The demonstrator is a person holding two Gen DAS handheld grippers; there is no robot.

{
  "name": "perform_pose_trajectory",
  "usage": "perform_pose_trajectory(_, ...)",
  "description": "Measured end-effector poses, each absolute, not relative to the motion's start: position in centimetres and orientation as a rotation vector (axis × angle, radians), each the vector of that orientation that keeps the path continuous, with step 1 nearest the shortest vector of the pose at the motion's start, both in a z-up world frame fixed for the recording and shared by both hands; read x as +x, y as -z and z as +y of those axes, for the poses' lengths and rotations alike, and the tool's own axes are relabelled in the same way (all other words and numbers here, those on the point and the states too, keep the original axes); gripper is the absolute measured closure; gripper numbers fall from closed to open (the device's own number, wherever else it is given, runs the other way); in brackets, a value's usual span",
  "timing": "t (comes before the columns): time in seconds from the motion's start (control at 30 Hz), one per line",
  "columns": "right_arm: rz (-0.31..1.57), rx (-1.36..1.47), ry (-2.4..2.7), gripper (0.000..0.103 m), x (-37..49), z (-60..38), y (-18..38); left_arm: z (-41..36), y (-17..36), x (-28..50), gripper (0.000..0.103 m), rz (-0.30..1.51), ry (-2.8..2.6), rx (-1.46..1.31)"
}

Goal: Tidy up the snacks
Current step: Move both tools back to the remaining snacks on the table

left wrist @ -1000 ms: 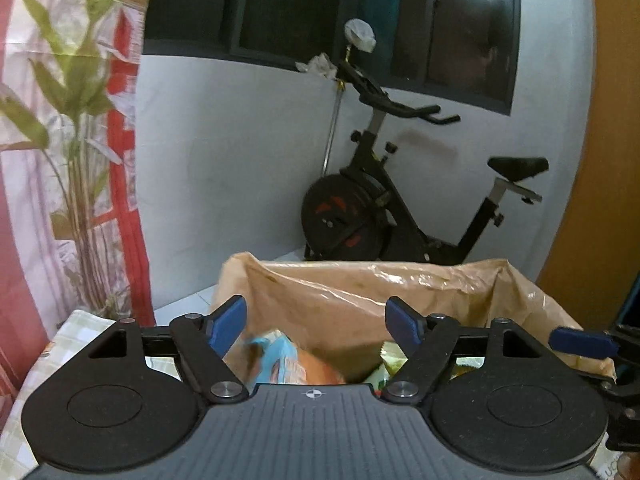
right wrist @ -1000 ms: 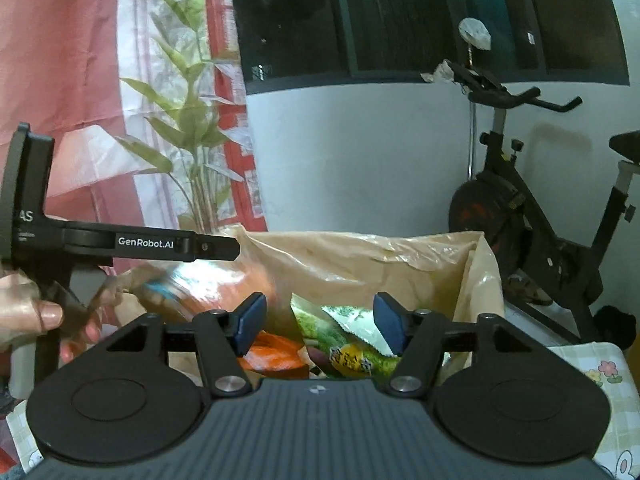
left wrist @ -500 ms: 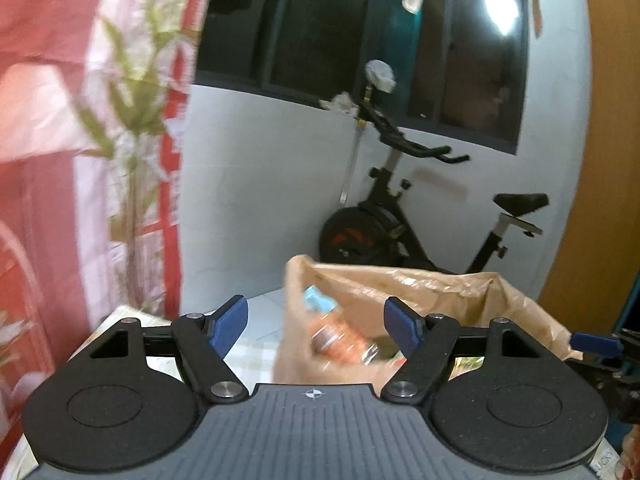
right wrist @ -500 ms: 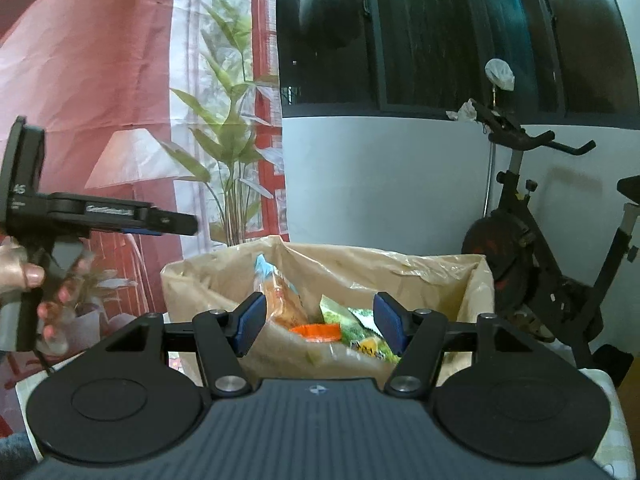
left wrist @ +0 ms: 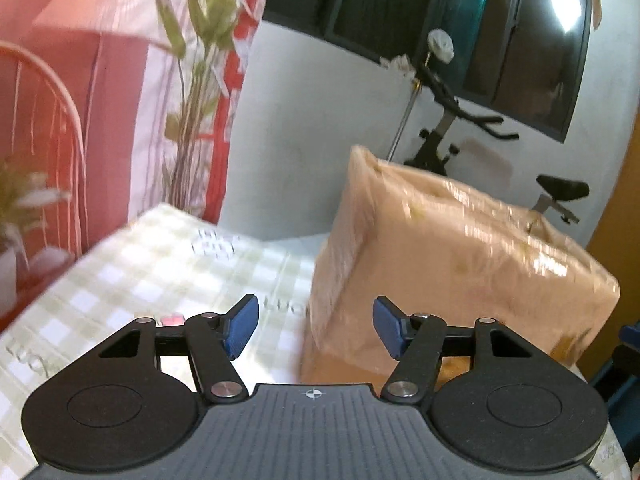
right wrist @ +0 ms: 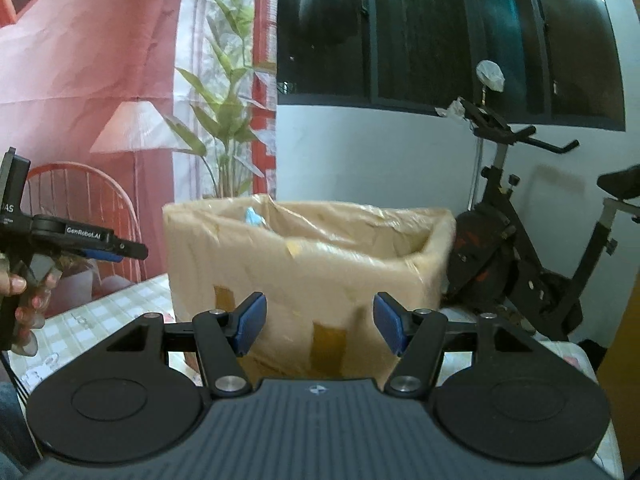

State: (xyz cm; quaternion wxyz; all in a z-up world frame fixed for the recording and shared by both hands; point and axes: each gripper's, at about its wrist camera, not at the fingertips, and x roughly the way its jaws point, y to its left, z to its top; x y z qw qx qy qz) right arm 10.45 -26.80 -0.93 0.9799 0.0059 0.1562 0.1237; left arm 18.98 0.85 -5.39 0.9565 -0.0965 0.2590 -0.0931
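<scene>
**Both grippers empty in front of the snack box**

Left wrist view: left gripper has nothing between its blue pads; its jaws have just been closing and now stand partly apart. The cardboard box, wrapped in clear film, stands on the green-checked tablecloth, ahead and to the right of the pads, not touched. Frame is motion-blurred. Exercise bike behind the box, against the white wall.

Right wrist view: right gripper partly open, empty, facing the box's near side. A blue snack packet peeks above the box's rim; other contents are hidden. The left gripper, held in the person's hand, sits at the left edge, apart from the box.
</scene>
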Motion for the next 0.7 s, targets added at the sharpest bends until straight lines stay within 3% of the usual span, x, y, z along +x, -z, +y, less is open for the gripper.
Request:
perform_pose_trajectory(0.23, 0.386, 0.038, -0.224, 0.04, 10.0, -28.0, 4.1, -0.1, 7.9, 19.1, 0.037, 0.595, 0.189, -0.165)
perform_pose_trajectory(0.43, 0.553, 0.072, -0.22, 0.039, 11.7, -28.6, 8.7, 0.2, 9.0, 19.3, 0.037, 0.627, 0.164, -0.16)
perform_pose_trajectory(0.53, 0.648, 0.083, -0.211, 0.029, 13.2, -28.4, 11.0, -0.1, 9.3, 19.2, 0.037, 0.642, 0.161, -0.163)
perform_pose_trajectory(0.7, 0.732, 0.085, -0.192, 0.024, 15.0, -27.6, 13.7, -0.5, 9.8, 19.1, 0.037, 0.661, 0.161, -0.142)
